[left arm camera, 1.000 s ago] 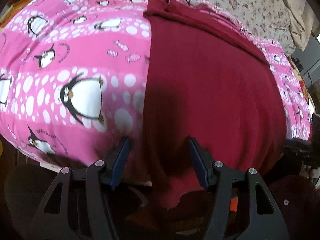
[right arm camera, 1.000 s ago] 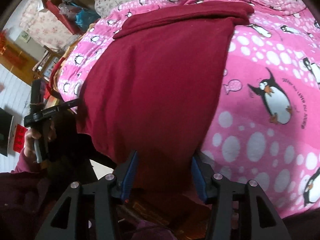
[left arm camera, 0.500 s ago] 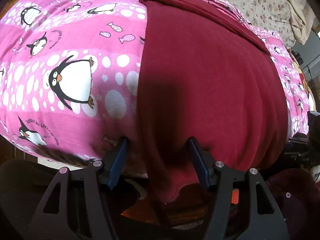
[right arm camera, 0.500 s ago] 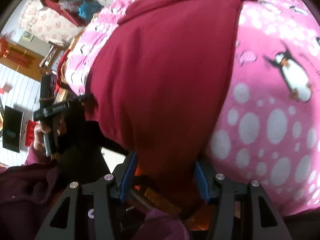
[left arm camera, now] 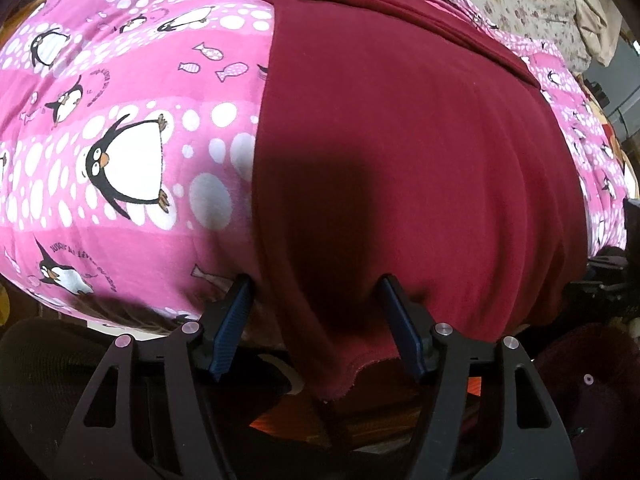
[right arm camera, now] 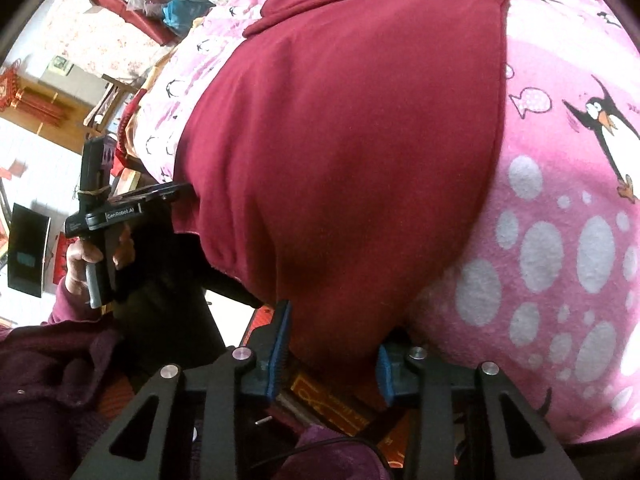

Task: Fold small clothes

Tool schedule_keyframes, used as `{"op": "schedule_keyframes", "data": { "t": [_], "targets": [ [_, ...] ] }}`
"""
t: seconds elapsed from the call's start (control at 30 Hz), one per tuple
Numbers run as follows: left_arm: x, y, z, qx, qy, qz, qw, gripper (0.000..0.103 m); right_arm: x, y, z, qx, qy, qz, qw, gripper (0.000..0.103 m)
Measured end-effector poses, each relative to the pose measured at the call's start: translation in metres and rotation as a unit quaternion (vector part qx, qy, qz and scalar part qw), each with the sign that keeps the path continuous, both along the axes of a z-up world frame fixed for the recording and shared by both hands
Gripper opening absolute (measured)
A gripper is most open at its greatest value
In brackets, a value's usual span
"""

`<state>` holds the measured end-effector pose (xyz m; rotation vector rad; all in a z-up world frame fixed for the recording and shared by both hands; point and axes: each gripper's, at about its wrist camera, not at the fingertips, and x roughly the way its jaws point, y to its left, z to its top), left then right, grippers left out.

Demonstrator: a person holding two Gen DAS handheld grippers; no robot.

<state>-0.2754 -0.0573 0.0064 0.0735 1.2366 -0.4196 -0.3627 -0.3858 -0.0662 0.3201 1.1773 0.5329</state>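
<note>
A dark red garment [left arm camera: 400,140] lies flat on a pink penguin blanket [left arm camera: 120,120], its near hem hanging over the bed's front edge. It also shows in the right wrist view [right arm camera: 352,140]. My left gripper [left arm camera: 316,284] is open, its blue-padded fingers [left arm camera: 236,312] astride the garment's near left corner. My right gripper [right arm camera: 332,320] is open, its fingers [right arm camera: 280,340] astride the near right corner of the hem. The left gripper and the hand holding it show in the right wrist view [right arm camera: 104,216].
A floral sheet [left arm camera: 500,4] and a beige cloth [left arm camera: 592,28] lie at the bed's far side. Cluttered shelves and red bags [right arm camera: 132,12] stand beyond the bed's left end. Orange and red items [right arm camera: 328,404] lie on the floor below the front edge.
Both grippers have pushed in toward the hanging hem, so the garment fills more of each view. Both have stayed open.
</note>
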Motion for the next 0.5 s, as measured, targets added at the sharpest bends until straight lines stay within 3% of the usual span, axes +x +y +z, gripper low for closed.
{"op": "schedule_keyframes", "data": {
  "t": [0.07, 0.23, 0.33, 0.37, 0.4, 0.5],
  "targets": [
    [-0.001, -0.001, -0.001, 0.003, -0.003, -0.001, 1.0000, 0.064, 0.000, 0.001, 0.004, -0.004, -0.009, -0.001, 1.000, 0.031],
    [-0.002, -0.006, -0.001, 0.016, -0.010, -0.001, 0.9998, 0.045, 0.000, 0.003, 0.012, -0.013, -0.029, -0.010, 0.999, 0.022],
    [-0.005, -0.005, 0.001, 0.015, -0.013, -0.002, 0.9998, 0.026, 0.000, 0.003, 0.014, -0.010, -0.037, -0.012, 0.999, 0.020],
    [-0.006, -0.004, 0.003, 0.013, -0.014, -0.003, 0.9998, 0.013, 0.000, 0.004, 0.016, -0.009, -0.042, -0.012, 0.999, 0.020],
    [-0.008, -0.003, 0.005, 0.004, -0.016, -0.007, 0.9998, 0.008, 0.000, 0.004, 0.018, -0.007, -0.048, -0.012, 0.999, 0.019],
    [-0.016, 0.001, 0.016, -0.004, -0.029, -0.019, 0.9994, 0.007, 0.000, 0.004, 0.025, 0.003, -0.062, -0.008, 0.998, 0.018]
  ]
}}
